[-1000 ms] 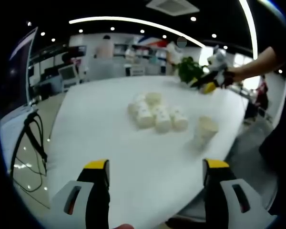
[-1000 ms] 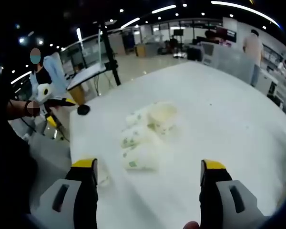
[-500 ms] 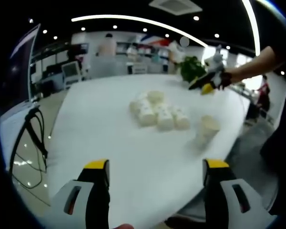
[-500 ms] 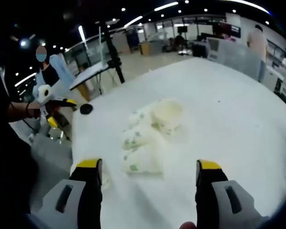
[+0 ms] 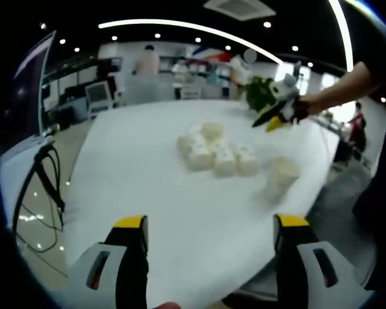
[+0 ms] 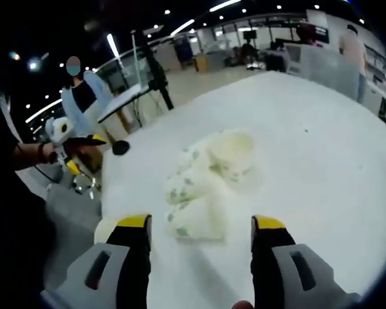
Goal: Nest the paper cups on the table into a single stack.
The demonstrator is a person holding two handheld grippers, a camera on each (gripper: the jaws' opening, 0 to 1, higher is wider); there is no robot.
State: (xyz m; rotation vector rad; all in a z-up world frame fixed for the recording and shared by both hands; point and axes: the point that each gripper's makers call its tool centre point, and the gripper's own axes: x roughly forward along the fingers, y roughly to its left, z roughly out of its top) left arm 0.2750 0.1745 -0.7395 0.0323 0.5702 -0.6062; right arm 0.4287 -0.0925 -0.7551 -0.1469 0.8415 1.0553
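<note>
We see a broad white table (image 5: 148,193) spreading across the middle of the left gripper view and across the centre and right of the right gripper view (image 6: 321,148). On it, a little above the centre of the left gripper view, lies a cluster of paper cups (image 5: 215,151), most on their sides and touching one another; in the right gripper view the same cluster (image 6: 202,187) sits at the centre, with one cup upright at its upper right showing its open mouth. One lone cup (image 5: 280,175) stands apart at centre right of the left gripper view, near the table's edge. At the bottom of that view we see the left gripper (image 5: 211,248), its yellow-tipped jaws spread wide with nothing between them. Our right gripper (image 6: 199,241) rises at the bottom of its own view, jaws apart, just short of the nearest lying cup. A green plant (image 5: 257,93) stands at the upper right of the left gripper view.
</note>
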